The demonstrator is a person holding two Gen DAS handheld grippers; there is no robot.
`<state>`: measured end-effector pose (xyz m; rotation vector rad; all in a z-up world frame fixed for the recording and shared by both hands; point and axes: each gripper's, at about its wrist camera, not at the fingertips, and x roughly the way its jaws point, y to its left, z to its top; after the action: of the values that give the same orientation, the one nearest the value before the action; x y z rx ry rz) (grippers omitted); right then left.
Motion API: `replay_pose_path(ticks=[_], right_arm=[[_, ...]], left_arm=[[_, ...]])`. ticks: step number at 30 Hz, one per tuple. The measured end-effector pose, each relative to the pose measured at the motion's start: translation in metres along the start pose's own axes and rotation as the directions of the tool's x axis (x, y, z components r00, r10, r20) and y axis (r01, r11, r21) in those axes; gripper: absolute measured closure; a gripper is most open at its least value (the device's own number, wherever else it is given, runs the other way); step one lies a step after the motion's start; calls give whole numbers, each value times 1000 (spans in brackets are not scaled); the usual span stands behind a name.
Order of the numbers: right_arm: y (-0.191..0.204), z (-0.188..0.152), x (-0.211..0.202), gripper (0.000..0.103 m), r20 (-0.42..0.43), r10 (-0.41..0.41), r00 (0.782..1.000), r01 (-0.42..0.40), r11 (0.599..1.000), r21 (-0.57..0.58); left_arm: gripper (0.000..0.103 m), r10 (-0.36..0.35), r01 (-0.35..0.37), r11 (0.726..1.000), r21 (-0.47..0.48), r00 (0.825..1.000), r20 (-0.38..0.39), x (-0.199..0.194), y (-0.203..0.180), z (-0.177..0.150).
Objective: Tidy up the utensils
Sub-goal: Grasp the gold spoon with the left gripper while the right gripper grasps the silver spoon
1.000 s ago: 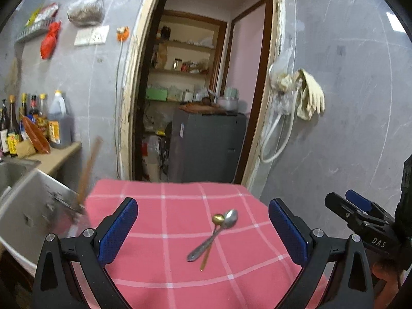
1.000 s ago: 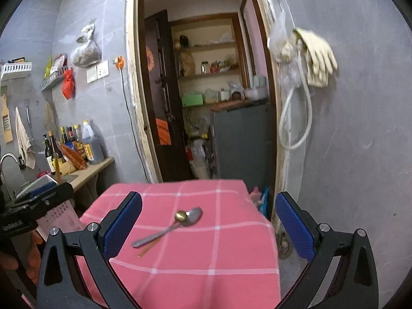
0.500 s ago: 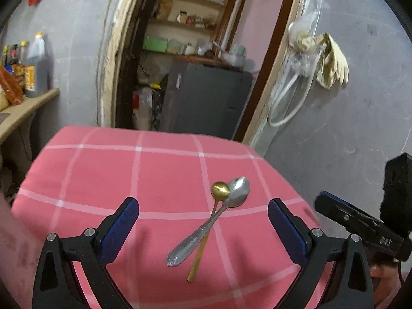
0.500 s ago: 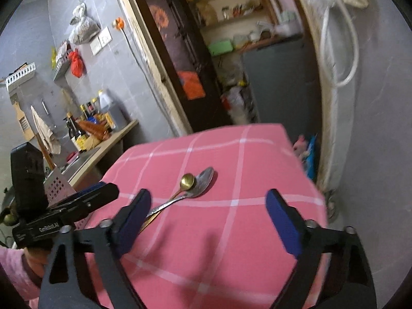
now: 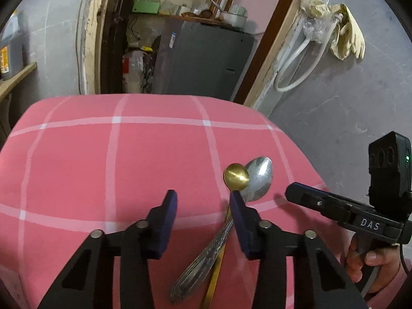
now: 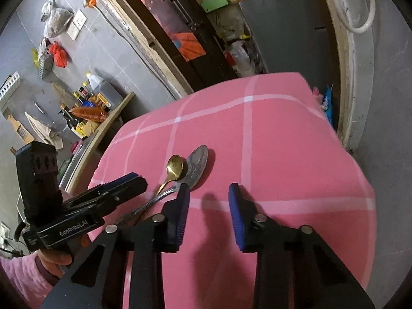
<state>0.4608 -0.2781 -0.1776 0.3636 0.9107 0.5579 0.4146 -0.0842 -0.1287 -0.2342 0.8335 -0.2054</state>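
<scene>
Nearest the left wrist camera, the left gripper (image 5: 203, 200) is seen with its jaws closing, nothing between the blue pads; only pink cloth shows in the gap. Its right-hand pad lies just over the spoon handles. In the right wrist view, the right gripper (image 6: 209, 193) is likewise closing on bare cloth, released, the spoons just beside its left pad. On the counter (image 5: 77, 159), covered by a pink checked cloth, a silver spoon (image 5: 258, 177) and a gold spoon (image 5: 236, 176) are laid crossed, bowls touching, handles running toward the cameras. Each gripper is carried by a hand (image 5: 370, 262) in a pink sleeve (image 6: 23, 275). Beyond the counter, a grey cabinet (image 5: 200, 59) is noted in a doorway; yellowish gloves (image 5: 347, 41) hang on the wall.
</scene>
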Motion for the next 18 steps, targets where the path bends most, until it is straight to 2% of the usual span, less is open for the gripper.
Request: replay_pose_path(ticks=[7,12,18], right_arm=[[-5,11,15,83,-26,59,998,-57,997,49],[-6,16,27,95,-37,76,996,-73,994,81],[-6,13,22,98,-31,81,996,-79,994,78]], left_arm=[[73,-75,74,997,-9,997,-24,14,2,7],[79,-107,106,994,-18,992,-64,18,2,10],[85,-57,61,998,27,991,-124,20,-6,16]])
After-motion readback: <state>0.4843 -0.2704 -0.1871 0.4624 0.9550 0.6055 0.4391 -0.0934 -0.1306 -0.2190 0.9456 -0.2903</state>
